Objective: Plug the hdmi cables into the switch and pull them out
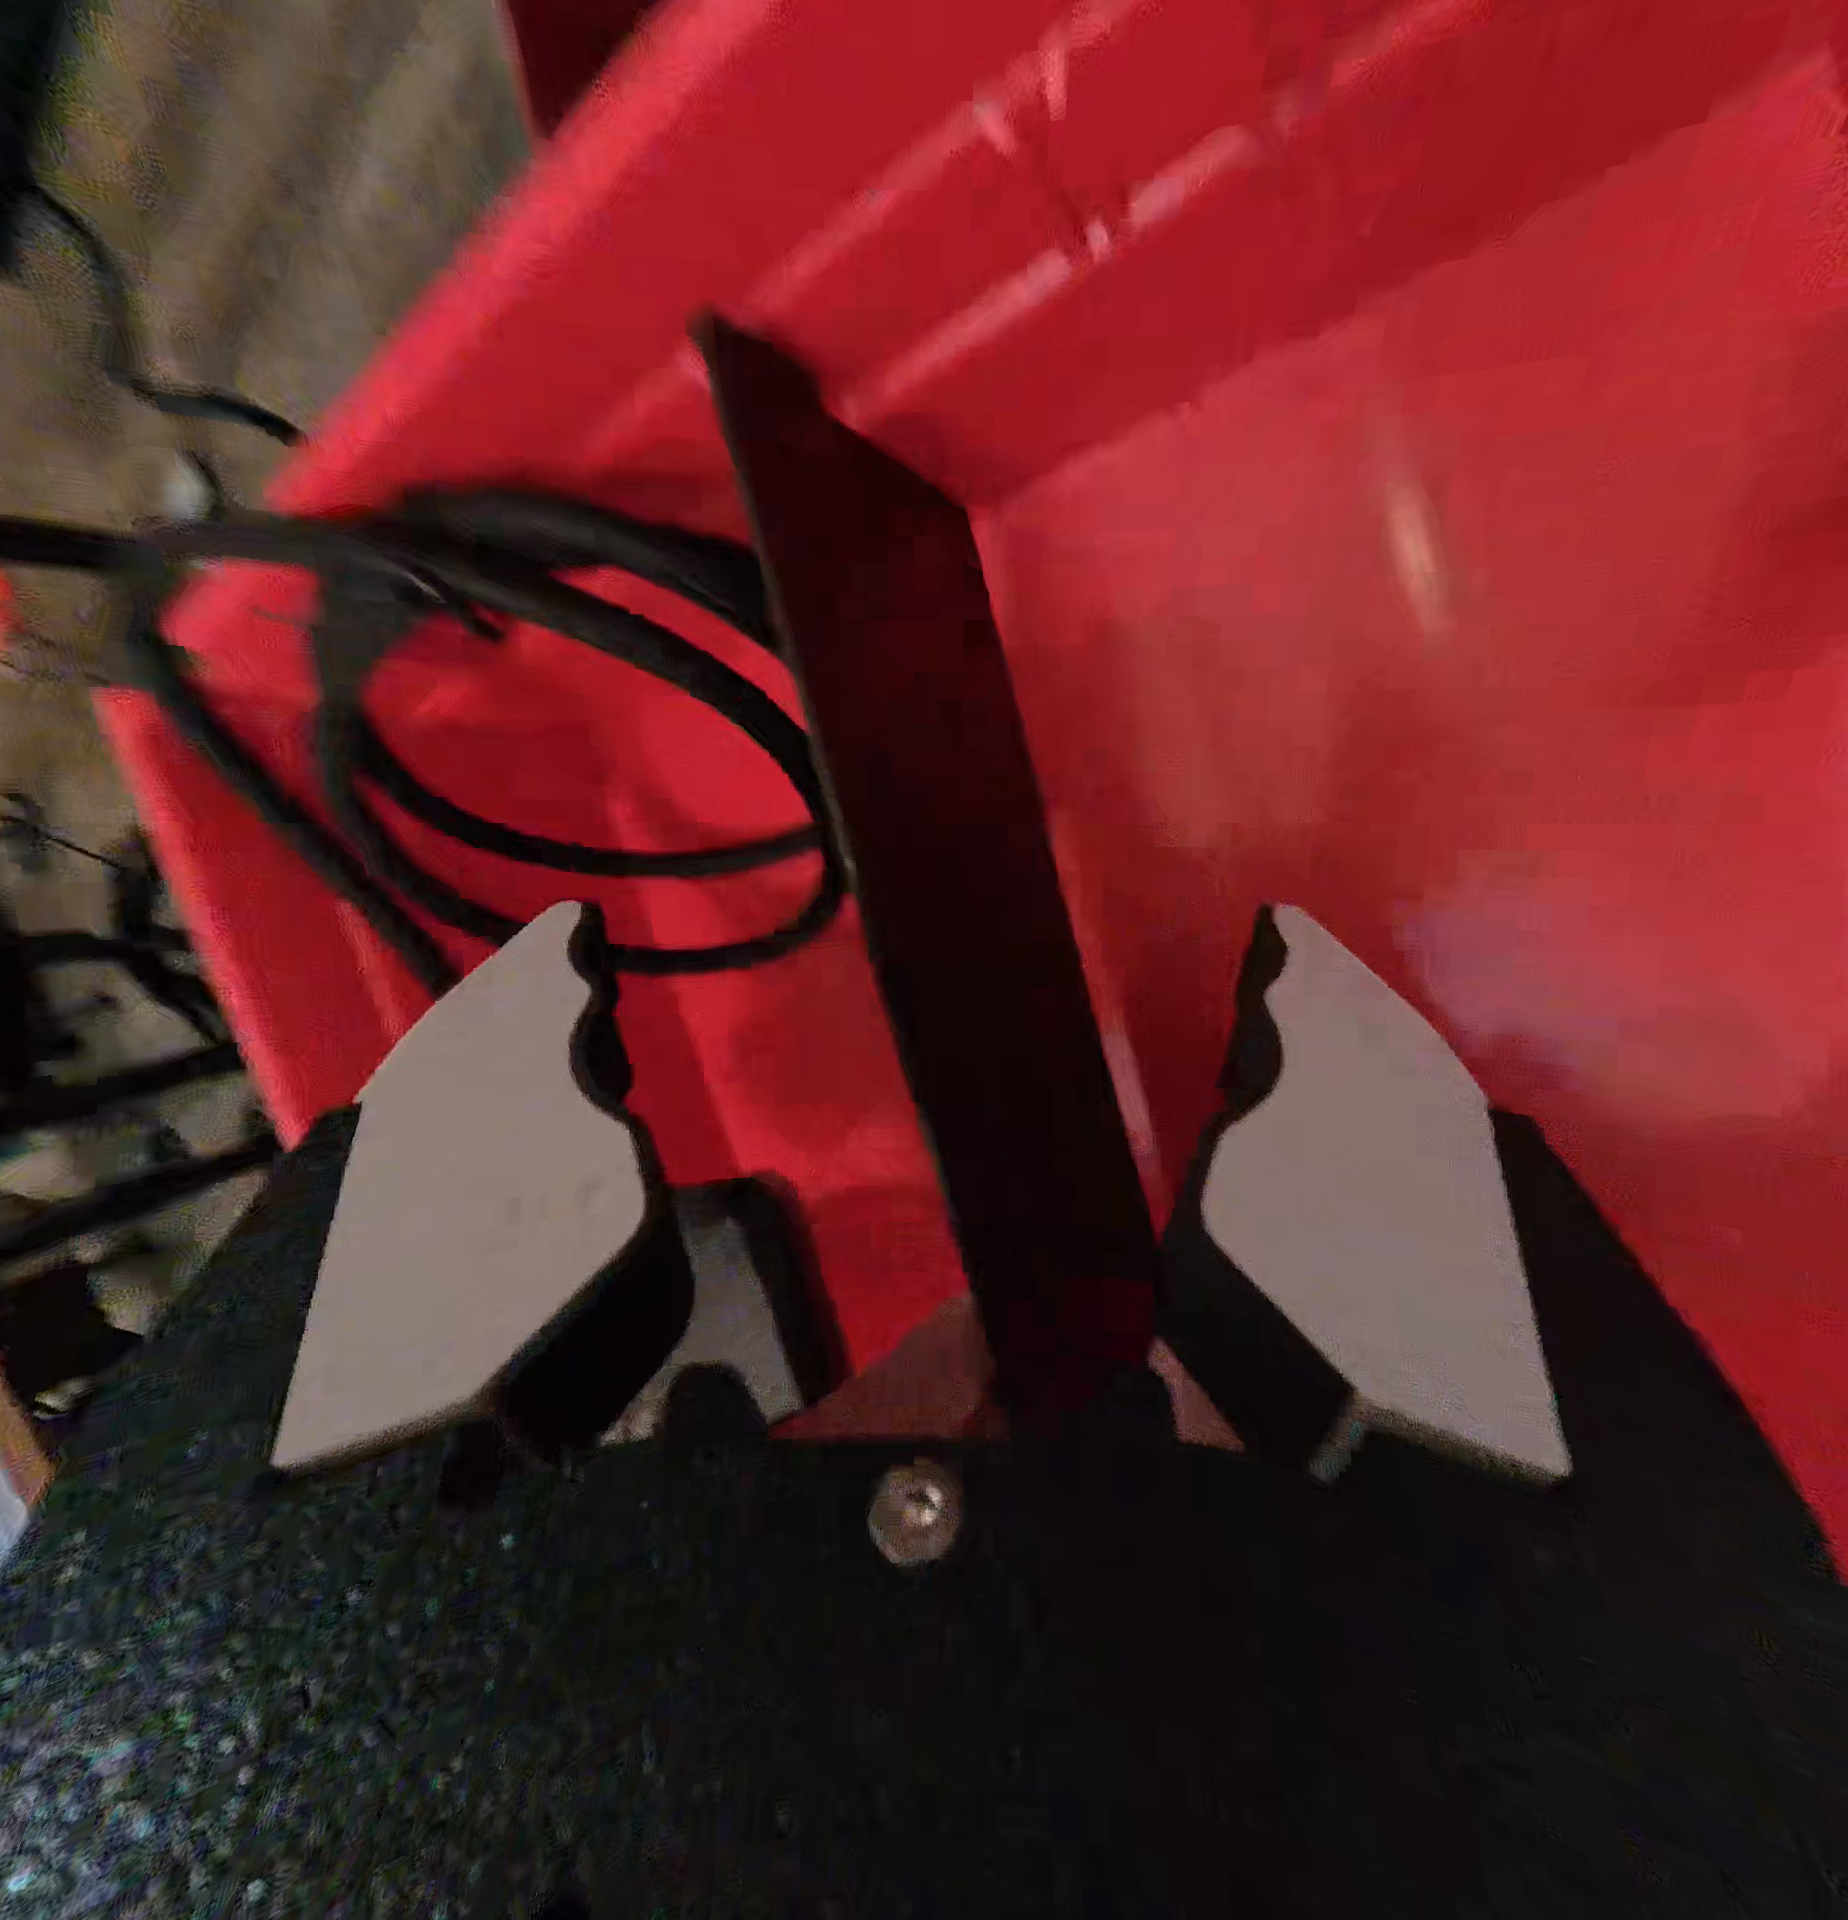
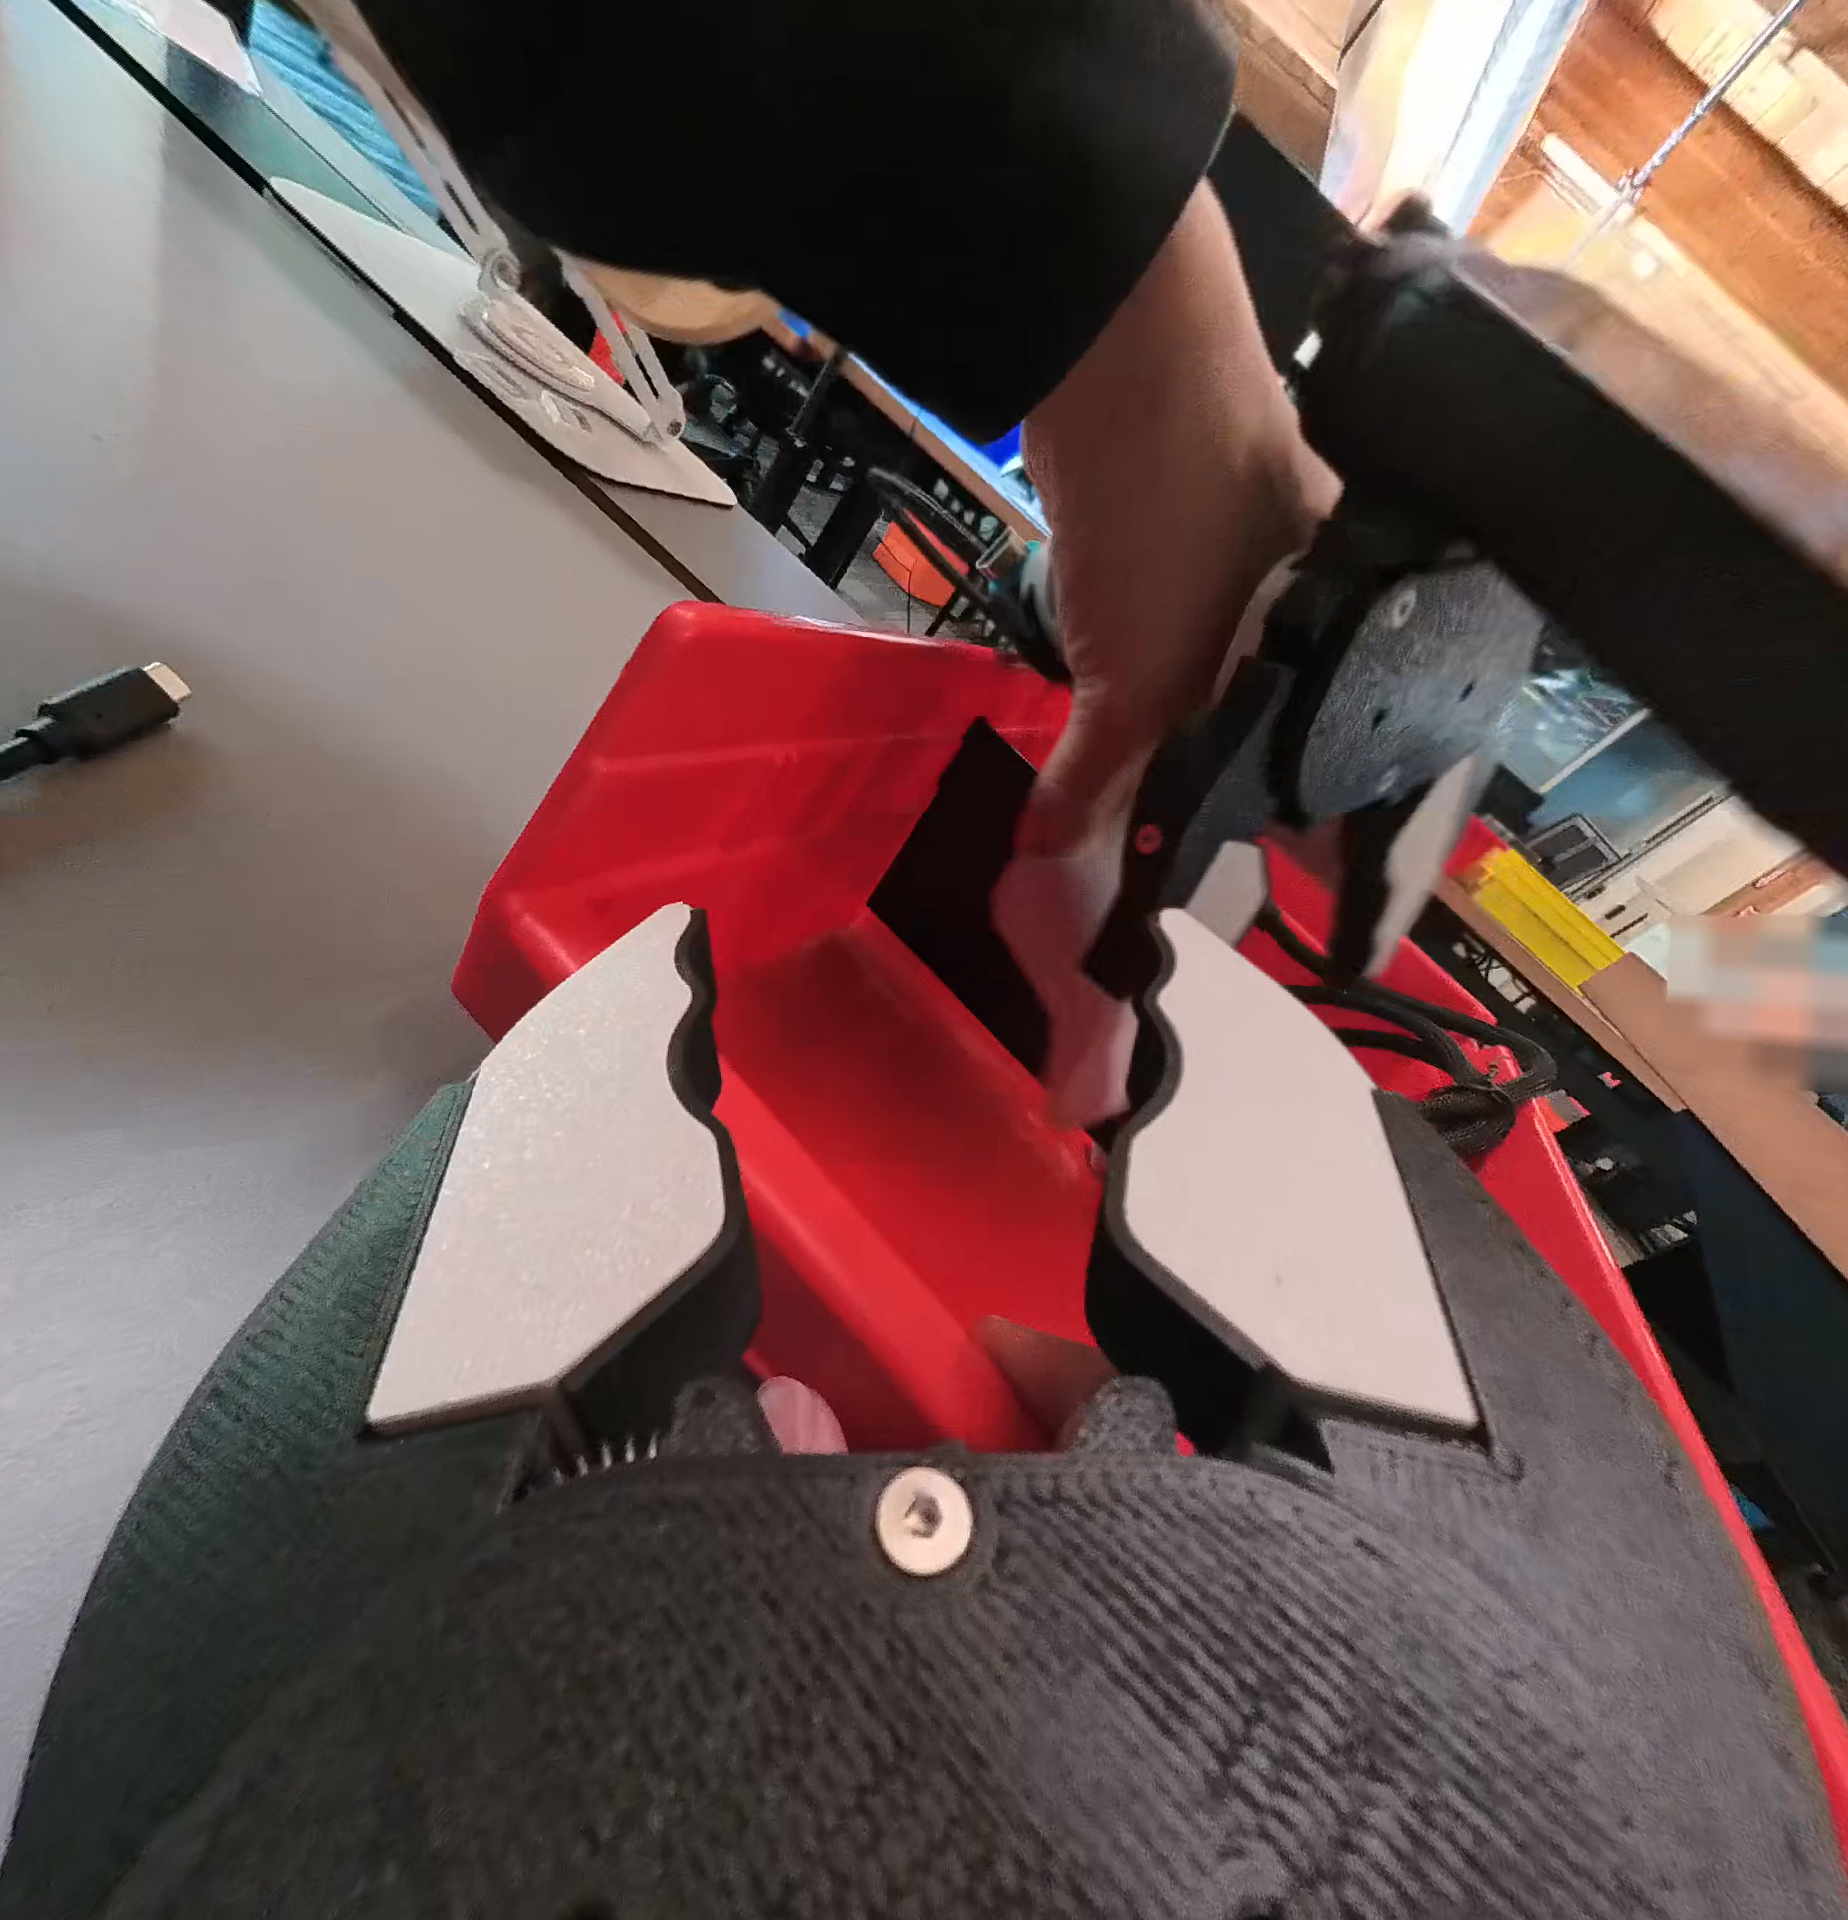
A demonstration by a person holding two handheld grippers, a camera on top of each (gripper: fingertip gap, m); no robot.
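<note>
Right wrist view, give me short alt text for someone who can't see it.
The right claw hangs open over a red bin on a grey table. Beyond it, a hand holds the left claw beside a flat black panel inside the bin. A loose black cable plug lies on the table.

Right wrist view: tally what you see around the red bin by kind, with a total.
Red bin: 1
Flat black device standing in the bin: 1
Loose black cable plug on the grey table: 1
Coiled black cable bundle by the bin's far edge: 1
Claws: 2, right and left
Total: 6
</note>
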